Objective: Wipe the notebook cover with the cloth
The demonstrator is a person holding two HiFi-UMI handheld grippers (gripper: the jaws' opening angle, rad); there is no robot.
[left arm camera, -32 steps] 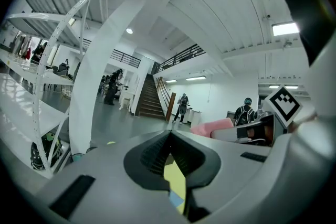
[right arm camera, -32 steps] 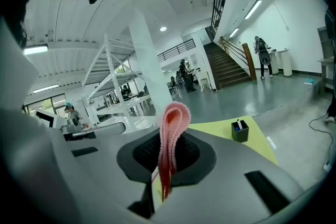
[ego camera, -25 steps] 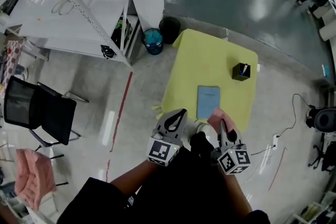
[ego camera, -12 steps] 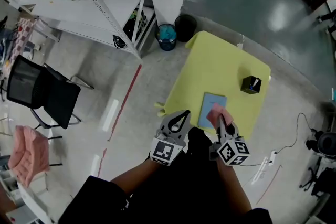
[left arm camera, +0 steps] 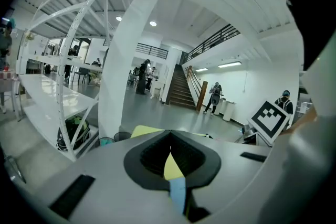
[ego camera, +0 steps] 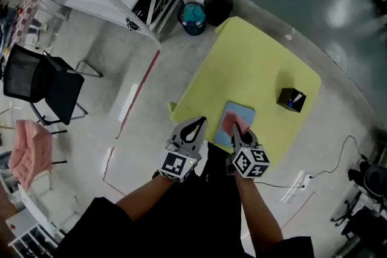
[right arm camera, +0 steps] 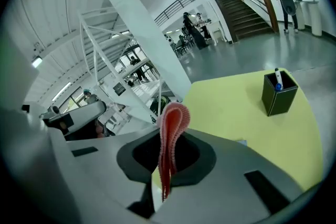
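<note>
The notebook (ego camera: 244, 112), a pale blue one, lay flat near the near edge of the yellow counter (ego camera: 254, 63), with the pink cloth (ego camera: 232, 123) over its near part. From above I could not tell whether the cloth was pressing on the cover or hanging just clear of it. The right hand-held gripper (ego camera: 237, 133) had its jaws clamped on the cloth (right arm camera: 170, 128), which stood up between them in a folded loop. The left hand-held gripper (ego camera: 195, 125) hovered just to the left of the notebook, at the counter's near-left edge. Its jaws were together with nothing between them (left arm camera: 170, 140), and only a sliver of counter and blue cover showed through the gap.

I judged the wiping itself to be just starting, with the cloth brought to the cover. The next move would want the cloth pushed flat and drawn across towards the far edge. The free gripper could pin a near corner so the notebook did not slide. The black pen holder (ego camera: 291, 99) stood well apart, far right on the counter, out of the way.
</note>
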